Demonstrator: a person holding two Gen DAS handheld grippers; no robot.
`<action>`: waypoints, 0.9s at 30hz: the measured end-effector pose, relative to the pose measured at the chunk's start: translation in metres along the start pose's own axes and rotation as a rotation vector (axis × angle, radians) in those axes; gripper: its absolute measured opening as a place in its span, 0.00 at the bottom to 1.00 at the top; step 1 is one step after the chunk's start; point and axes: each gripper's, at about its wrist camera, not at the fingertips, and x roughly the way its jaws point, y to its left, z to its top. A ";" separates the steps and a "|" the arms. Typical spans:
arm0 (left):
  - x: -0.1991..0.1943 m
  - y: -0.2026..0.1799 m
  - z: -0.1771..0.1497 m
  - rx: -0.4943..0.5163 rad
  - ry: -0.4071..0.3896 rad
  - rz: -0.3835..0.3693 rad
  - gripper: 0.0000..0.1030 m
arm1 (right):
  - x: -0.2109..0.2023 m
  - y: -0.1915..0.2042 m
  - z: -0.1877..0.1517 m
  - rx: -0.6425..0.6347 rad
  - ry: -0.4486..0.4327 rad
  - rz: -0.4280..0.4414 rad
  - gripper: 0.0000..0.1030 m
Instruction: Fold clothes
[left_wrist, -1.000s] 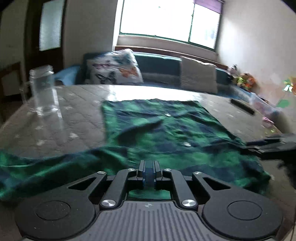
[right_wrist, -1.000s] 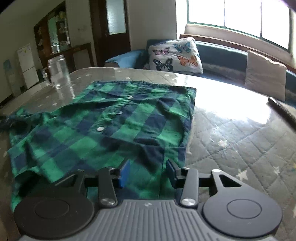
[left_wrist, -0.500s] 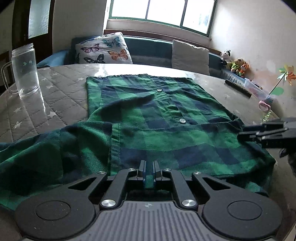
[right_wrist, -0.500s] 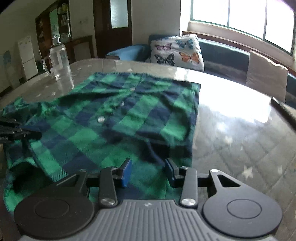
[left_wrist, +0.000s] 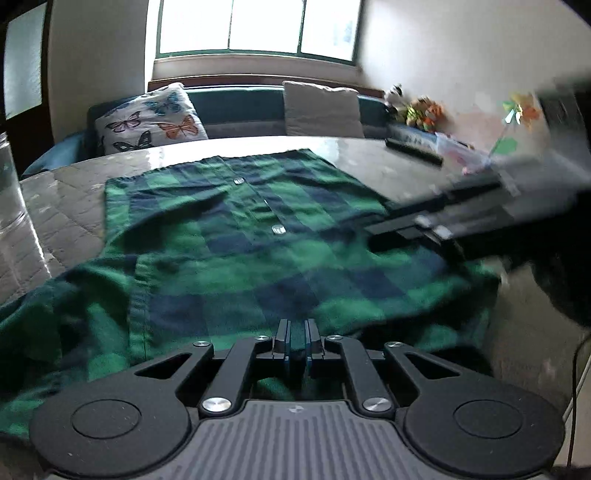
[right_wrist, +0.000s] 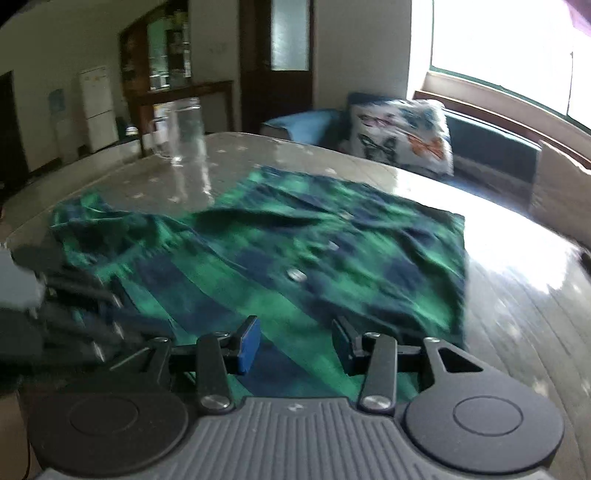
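Note:
A green and navy plaid shirt (left_wrist: 258, 236) lies spread, buttons up, on the quilted table (left_wrist: 66, 206). My left gripper (left_wrist: 297, 339) is shut on the shirt's near edge, and cloth bunches under its fingers. In the left wrist view the right gripper (left_wrist: 406, 229) shows as a blur above the shirt's right side. In the right wrist view the shirt (right_wrist: 332, 266) fills the middle. My right gripper (right_wrist: 295, 341) hovers over the near edge, its jaws opening, with cloth below them but the pads not pressing it. The left gripper (right_wrist: 74, 314) blurs at that view's left.
A clear glass mug (right_wrist: 184, 129) stands on the table beyond the shirt's left sleeve. A dark remote (left_wrist: 413, 153) lies at the far right of the table. Behind the table a sofa holds a butterfly cushion (left_wrist: 151, 122) and a beige cushion (left_wrist: 321, 107).
The right gripper has swung in over the shirt's right side toward the left one. The left gripper has entered the right wrist view at its left edge. Both views are now motion-blurred.

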 end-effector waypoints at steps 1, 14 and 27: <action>0.000 0.000 -0.002 0.005 -0.002 0.001 0.08 | 0.005 0.006 0.004 -0.012 -0.003 0.013 0.42; -0.066 0.068 -0.018 -0.195 -0.087 0.137 0.13 | 0.032 0.057 -0.004 -0.168 0.064 0.043 0.43; -0.129 0.234 -0.056 -0.608 -0.123 0.716 0.32 | 0.063 0.085 0.027 -0.205 0.054 0.131 0.43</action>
